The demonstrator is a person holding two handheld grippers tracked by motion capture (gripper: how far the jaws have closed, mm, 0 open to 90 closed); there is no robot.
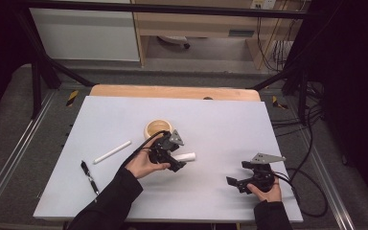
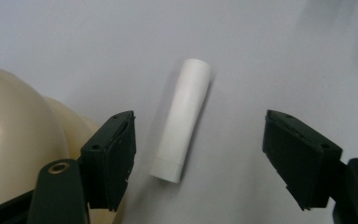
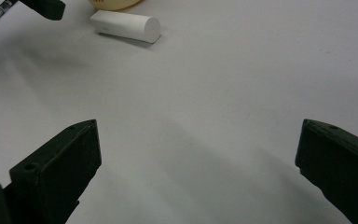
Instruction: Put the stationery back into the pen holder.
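White sheet [image 1: 220, 124] covers the table, wood edge [image 1: 175, 91] exposed at the far side. On it, near centre: a cream bowl [image 1: 158, 128], round, glossy, pale inside. Left gripper [image 1: 172, 160] sits just in front of the bowl, held by the left hand [image 1: 143, 165], jaws spread wide with nothing between the pads. In the left gripper view the tube [image 2: 182, 119] lies flat on the sheet in the gap between the jaws, closer to the left jaw, touching neither; bowl wall bulges in at that view's left edge. Tube is a short white cylinder, matte, plain, one end flat and round, the other with a narrow stepped collar. High view puts it just right of the left gripper, near the bowl's front right, apart from it. Right gripper [image 1: 235, 182] is well apart at the near right of the sheet, in the right hand [image 1: 264, 191], jaws also wide open, empty, bare sheet between them. Left of the bowl: a thin white stick [image 1: 112, 152] lying diagonal, and nearer the front left a black pen [image 1: 89, 177], the two apart.
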